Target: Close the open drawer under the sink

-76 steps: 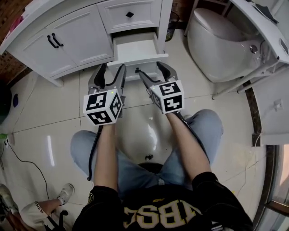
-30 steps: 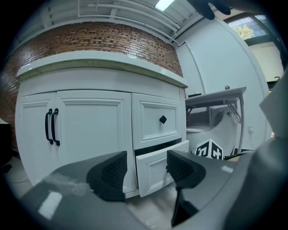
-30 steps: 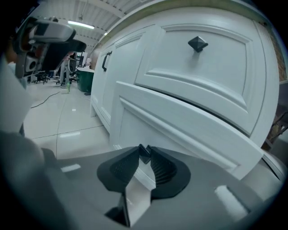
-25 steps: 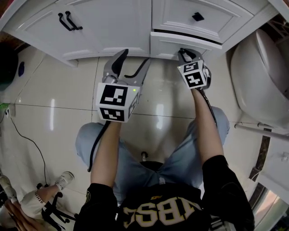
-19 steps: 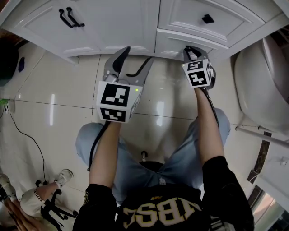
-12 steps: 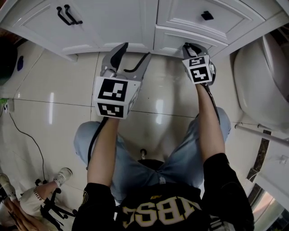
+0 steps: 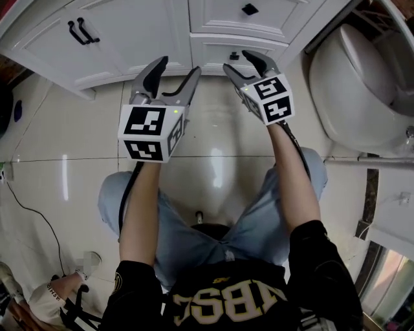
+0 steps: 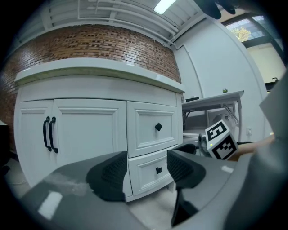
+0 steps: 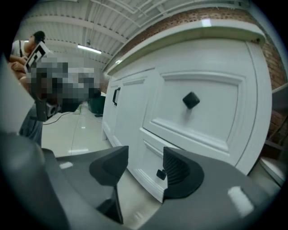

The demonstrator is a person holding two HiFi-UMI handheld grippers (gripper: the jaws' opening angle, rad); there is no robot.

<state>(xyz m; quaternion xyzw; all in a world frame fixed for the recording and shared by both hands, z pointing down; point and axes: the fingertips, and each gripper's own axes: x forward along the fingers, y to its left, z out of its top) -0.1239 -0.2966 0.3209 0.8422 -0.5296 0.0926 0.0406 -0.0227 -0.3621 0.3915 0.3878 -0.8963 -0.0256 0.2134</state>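
Two grippers are showing in the head view: the left gripper (image 7: pixel 178 68) at eleven o'clock and the right gripper (image 7: pixel 238 61) at one o'clock, its jaws opening with nothing between them. They are carrying two marker cubes, the left cube (image 7: pixel 150 132) and the right cube (image 7: pixel 270 98). Two drawers are sitting at twelve o'clock, the upper drawer (image 7: pixel 220 10) and the lower drawer (image 7: pixel 210 46), bearing two black knobs, the upper knob (image 7: pixel 250 9) and the lower knob (image 8: pixel 158 170). Two doors, the left door (image 7: pixel 39 46) and the right door (image 7: pixel 139 29), are sitting at ten o'clock with two bar handles, the left handle (image 7: pixel 73 33) and the right handle (image 7: pixel 85 30). One toilet (image 7: pixel 356 84) is standing at two o'clock. One cable (image 7: pixel 26 207) is lying at eight o'clock.

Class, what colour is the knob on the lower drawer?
The knob is black; the left gripper view shows it best.
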